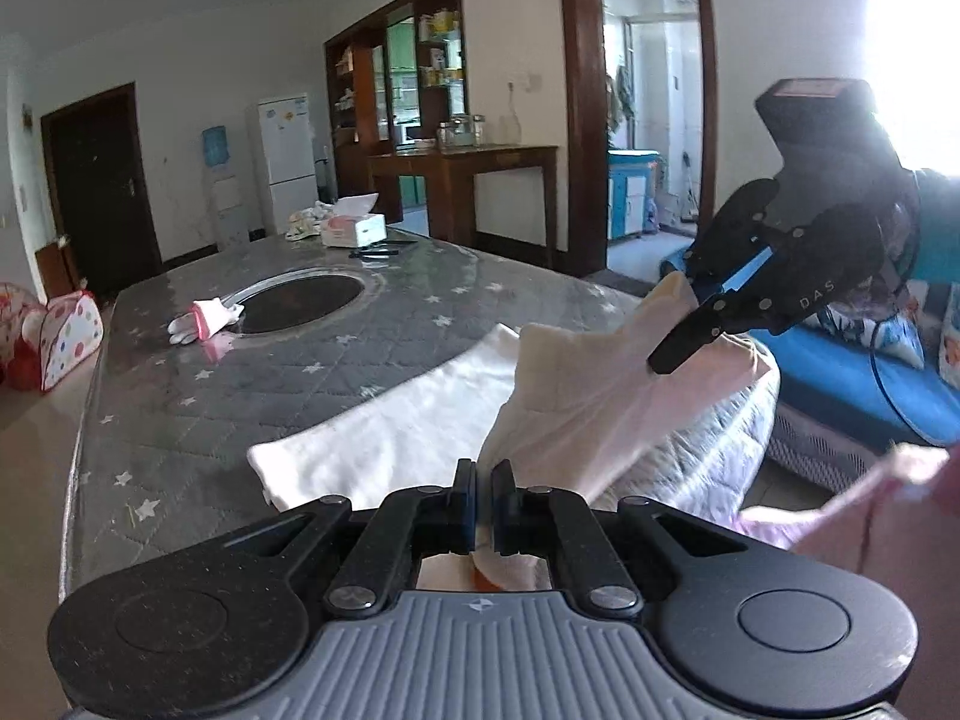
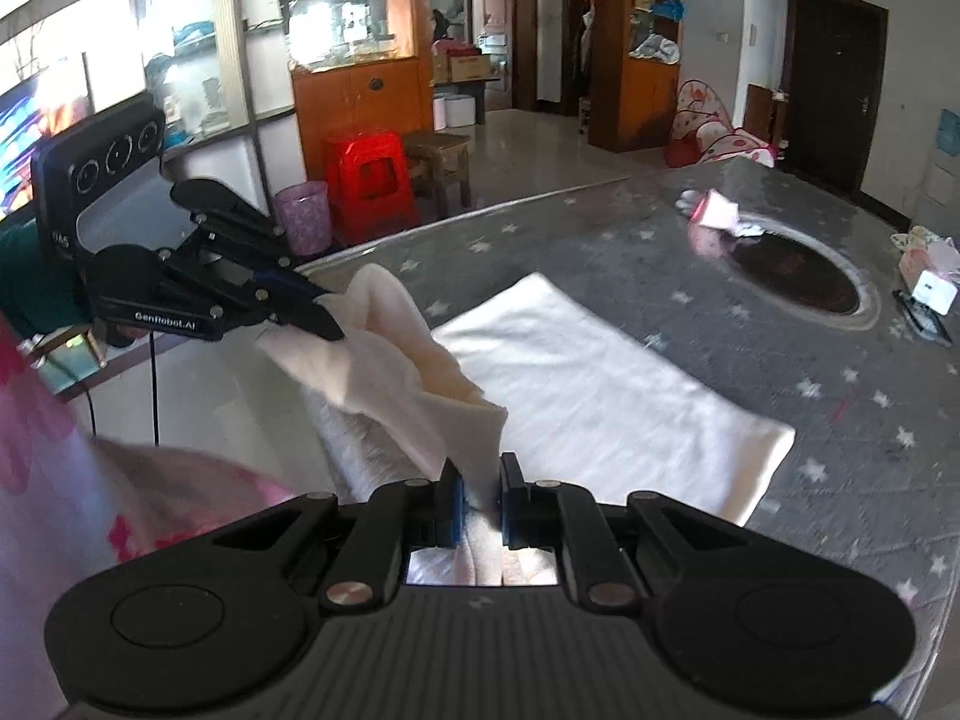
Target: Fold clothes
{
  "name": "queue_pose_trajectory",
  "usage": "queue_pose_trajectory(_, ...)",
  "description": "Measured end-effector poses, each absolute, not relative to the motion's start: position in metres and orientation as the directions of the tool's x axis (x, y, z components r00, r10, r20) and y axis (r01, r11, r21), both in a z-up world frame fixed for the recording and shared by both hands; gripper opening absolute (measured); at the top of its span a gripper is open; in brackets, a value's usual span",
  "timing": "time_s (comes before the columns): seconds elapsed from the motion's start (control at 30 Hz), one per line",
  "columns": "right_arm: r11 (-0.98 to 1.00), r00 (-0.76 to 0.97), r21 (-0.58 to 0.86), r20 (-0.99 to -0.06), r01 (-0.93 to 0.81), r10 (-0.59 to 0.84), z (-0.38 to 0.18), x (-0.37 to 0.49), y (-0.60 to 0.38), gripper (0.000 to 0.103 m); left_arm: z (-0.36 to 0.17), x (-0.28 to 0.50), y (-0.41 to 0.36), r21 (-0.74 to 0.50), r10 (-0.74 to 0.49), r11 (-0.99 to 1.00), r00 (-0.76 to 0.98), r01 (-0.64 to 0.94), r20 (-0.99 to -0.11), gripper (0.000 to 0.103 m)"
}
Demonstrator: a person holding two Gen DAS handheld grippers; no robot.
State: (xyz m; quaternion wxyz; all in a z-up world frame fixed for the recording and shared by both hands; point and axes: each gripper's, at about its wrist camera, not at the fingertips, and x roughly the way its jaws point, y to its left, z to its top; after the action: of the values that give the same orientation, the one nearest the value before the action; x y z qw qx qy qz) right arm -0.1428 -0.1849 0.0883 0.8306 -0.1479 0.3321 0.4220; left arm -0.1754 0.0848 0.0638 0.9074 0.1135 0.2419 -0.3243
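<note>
A cream-white garment [image 1: 384,438] lies partly flat on the grey star-patterned table cover [image 1: 240,384]. Its near edge is lifted into a slack fold [image 1: 588,372] between both grippers. My left gripper [image 1: 483,474] is shut on one corner of that edge, close to the lens. My right gripper [image 1: 666,360] pinches the other corner, higher up and to the right. In the right wrist view my right gripper [image 2: 480,471] is shut on the cloth, the left gripper [image 2: 330,330] clamps the raised fold [image 2: 408,354], and the flat part of the garment [image 2: 600,384] stretches away across the table.
A round dark inset [image 1: 300,303] sits mid-table with a pink-and-white glove [image 1: 204,318] at its rim. A tissue box [image 1: 354,228] stands at the far end. A blue sofa [image 1: 840,372] is beyond the table's right edge. A red stool [image 2: 369,180] and purple bin [image 2: 303,216] stand on the floor.
</note>
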Motion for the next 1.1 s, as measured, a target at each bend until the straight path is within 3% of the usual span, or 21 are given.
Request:
queue_pose_trajectory(0.47,0.682,0.473,0.015,-0.709,-0.731,0.523,0.071,-0.002,-0.159,0.01,0.046,-0.026,0.082,0.07,-0.44,0.812,0.686,0.58,-0.58,0.005)
queue_pose_trajectory(0.57,0.74,0.492,0.051,-0.716,-0.67,0.495,0.046,0.029,-0.157,0.013,0.024,0.006,0.081,0.048,-0.408,0.837,0.679,0.545,-0.61,0.005)
queue_pose_trajectory(0.63,0.772,0.51,0.068,-0.713,-0.632,0.481,0.026,0.044,-0.158,0.022,0.009,0.022,0.08,0.025,-0.388,0.855,0.671,0.518,-0.632,0.006)
queue_pose_trajectory(0.8,0.823,0.555,0.078,-0.703,-0.562,0.445,0.01,0.046,-0.175,0.029,0.0,0.027,0.088,0.017,-0.361,0.876,0.68,0.481,-0.638,0.01)
queue_pose_trajectory(1.1,0.878,0.588,0.121,-0.7,-0.463,0.406,0.01,0.016,-0.219,0.03,0.009,0.027,0.103,0.015,-0.299,0.922,0.738,0.386,-0.605,0.013)
